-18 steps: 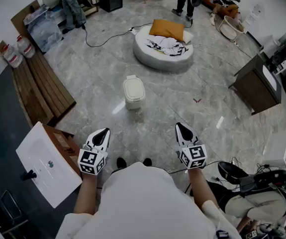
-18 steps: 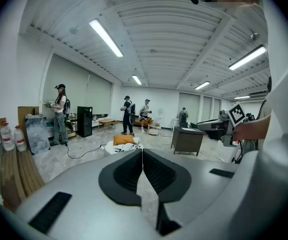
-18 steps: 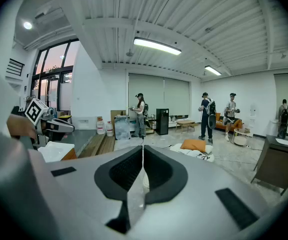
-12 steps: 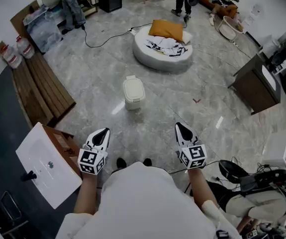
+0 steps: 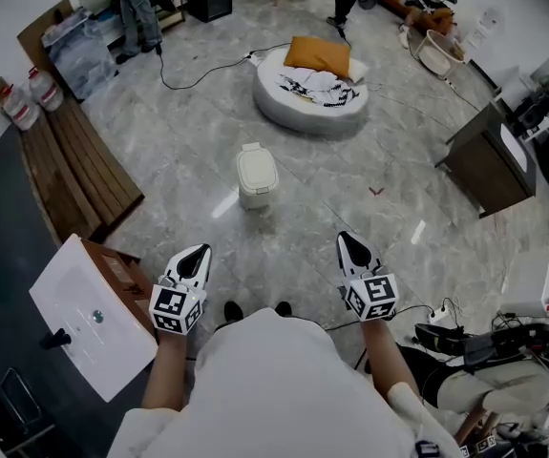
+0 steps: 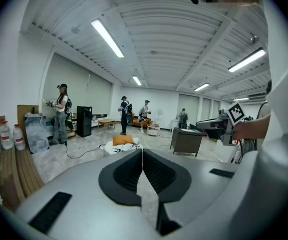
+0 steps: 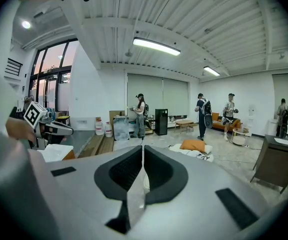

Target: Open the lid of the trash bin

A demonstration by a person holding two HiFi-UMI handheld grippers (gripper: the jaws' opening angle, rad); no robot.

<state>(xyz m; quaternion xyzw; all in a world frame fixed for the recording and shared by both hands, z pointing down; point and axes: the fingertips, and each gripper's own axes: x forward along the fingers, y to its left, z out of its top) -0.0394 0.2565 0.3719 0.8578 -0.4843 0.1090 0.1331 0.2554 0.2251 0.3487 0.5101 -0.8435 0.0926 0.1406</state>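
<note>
— On the floor ahead: what do I log for the bin?
— Bin upright on the grey marble floor, lid down flat. It sits well apart from both grippers, ahead of them and roughly between their lines, slightly nearer the left one. Beyond it lies a round bed with an orange pillow on top.
— Gripper readings?
— Left gripper: jaws pressed together, pads meeting along one seam, nothing between. Right gripper: same, closed on nothing. I have both held low near the torso, tips pointing forward, marker cubes facing up.
— Surroundings worth noting?
— Wood planks along the left. A white slab tilts at lower left, near the left gripper. A dark cabinet stands at right. People are standing at the far end of the room.
</note>
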